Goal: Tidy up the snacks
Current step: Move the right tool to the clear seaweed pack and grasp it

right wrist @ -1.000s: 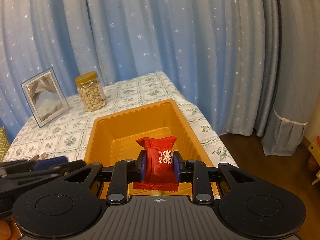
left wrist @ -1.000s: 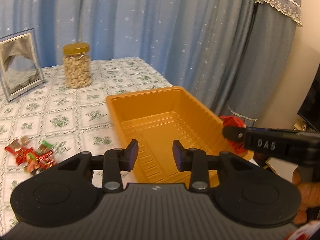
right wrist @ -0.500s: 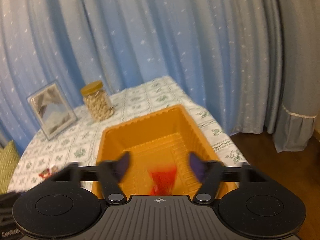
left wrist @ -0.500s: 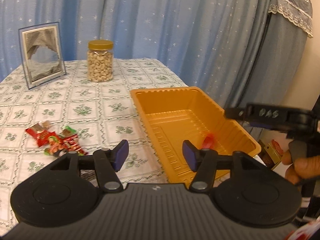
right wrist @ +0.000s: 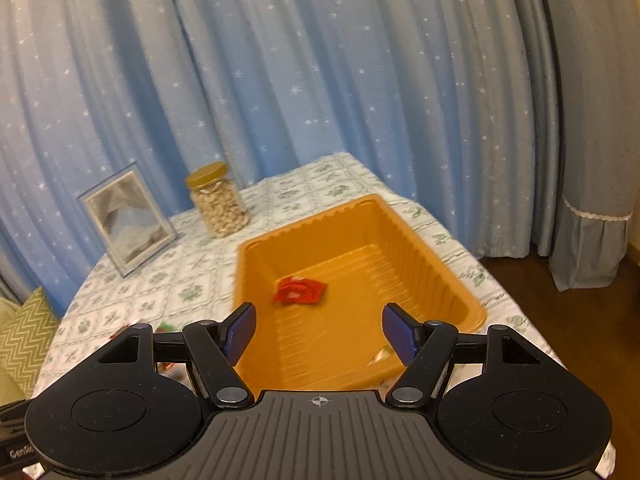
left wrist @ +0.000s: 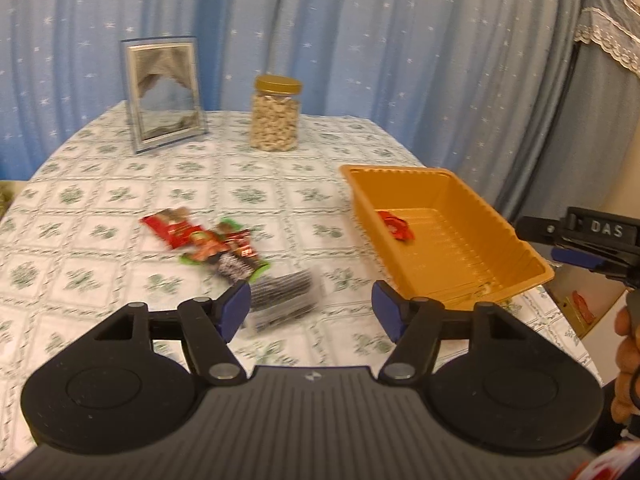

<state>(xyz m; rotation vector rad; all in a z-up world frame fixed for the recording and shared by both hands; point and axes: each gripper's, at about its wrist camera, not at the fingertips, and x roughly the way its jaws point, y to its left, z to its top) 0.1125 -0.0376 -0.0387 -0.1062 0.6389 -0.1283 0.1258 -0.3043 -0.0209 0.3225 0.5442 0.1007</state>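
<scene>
An orange plastic tray (left wrist: 500,224) (right wrist: 448,276) stands at the table's right side with one red snack packet (left wrist: 396,226) (right wrist: 300,290) lying inside it. A loose pile of red, green and dark snack packets (left wrist: 208,240) lies on the tablecloth left of the tray, with a dark packet (left wrist: 284,292) nearest me. My left gripper (left wrist: 311,306) hovers over that pile; its jaws are opening and nothing is between them. My right gripper (right wrist: 319,330) stands open and empty above the tray's near end, and it also shows at the right edge of the left wrist view (left wrist: 576,240).
A jar of nuts (left wrist: 276,114) (right wrist: 218,200) and a standing picture frame (left wrist: 164,92) (right wrist: 128,224) sit at the back of the table (left wrist: 100,184). Blue curtains hang behind. A hand (left wrist: 626,364) holds the right gripper. The floor (right wrist: 580,320) lies beyond the table's right edge.
The right gripper opened and the red packet dropped into the tray. The left gripper swung left from the tray toward the snack pile while its jaws widened.
</scene>
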